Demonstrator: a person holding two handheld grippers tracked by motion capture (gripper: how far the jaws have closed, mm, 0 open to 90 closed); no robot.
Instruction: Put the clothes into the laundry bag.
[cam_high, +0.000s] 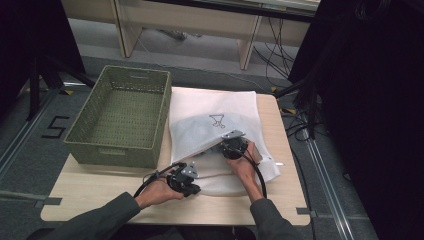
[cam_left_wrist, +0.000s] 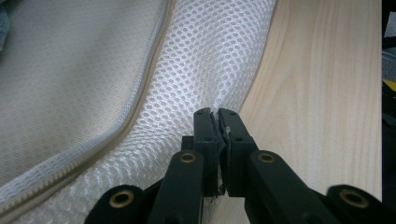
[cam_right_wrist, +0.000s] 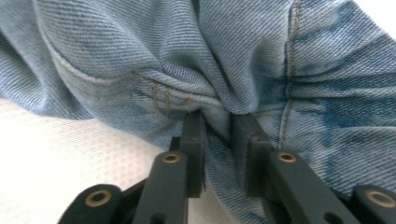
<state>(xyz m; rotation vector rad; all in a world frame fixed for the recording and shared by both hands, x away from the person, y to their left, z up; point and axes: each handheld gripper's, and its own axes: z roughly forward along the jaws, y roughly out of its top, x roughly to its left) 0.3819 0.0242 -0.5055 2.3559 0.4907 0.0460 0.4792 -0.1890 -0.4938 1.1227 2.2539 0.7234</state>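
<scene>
1. The white mesh zippered laundry bag (cam_high: 220, 137) lies on the pale wooden table (cam_high: 100, 187), right of the green woven basket (cam_high: 122, 117).
2. The left gripper (cam_left_wrist: 215, 114) is clamped on the bag's near mesh edge.
3. The right gripper (cam_right_wrist: 218, 122), inside the bag's mouth, pinches a fold of the faded blue denim garment (cam_right_wrist: 261, 60).
4. The denim lies deeper in the bag, beyond the right gripper, so it looks set to come out toward the person.

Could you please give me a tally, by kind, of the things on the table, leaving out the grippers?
Green basket: 1
White mesh laundry bag: 1
Blue denim garment, inside the bag's opening: 1
Total: 3
</scene>
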